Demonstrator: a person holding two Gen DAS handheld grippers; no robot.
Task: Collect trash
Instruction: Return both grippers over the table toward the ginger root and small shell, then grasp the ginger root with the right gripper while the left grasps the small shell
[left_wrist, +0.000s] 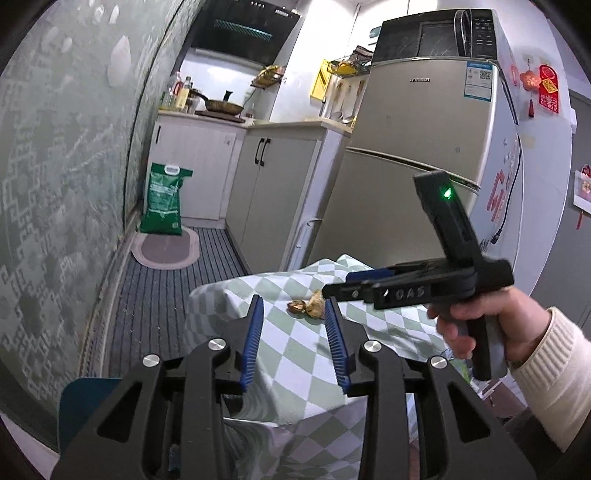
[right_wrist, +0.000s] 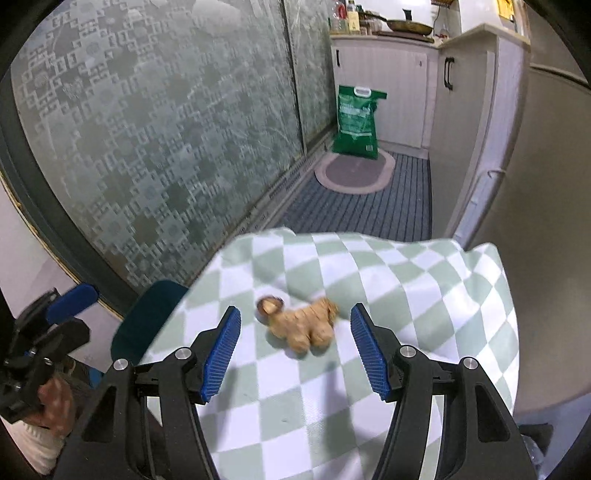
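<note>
Open right tongs (right_wrist: 295, 321) around scrap (right_wrist: 301, 326)

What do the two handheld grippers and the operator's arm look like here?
Both the left gripper and the right gripper have black frames, silver pivot bolts and ribbed blue pads. The right one's body carries a green light and cut-out lettering. The right hand wears a cream ribbed knit sleeve.

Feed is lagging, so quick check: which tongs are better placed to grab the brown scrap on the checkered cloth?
Right. The right tongs are open with the brown scrap lying squarely between their pads. The left tongs, also open, sit farther back, with the scrap beyond their tips and partly hidden behind the right pad.
</note>
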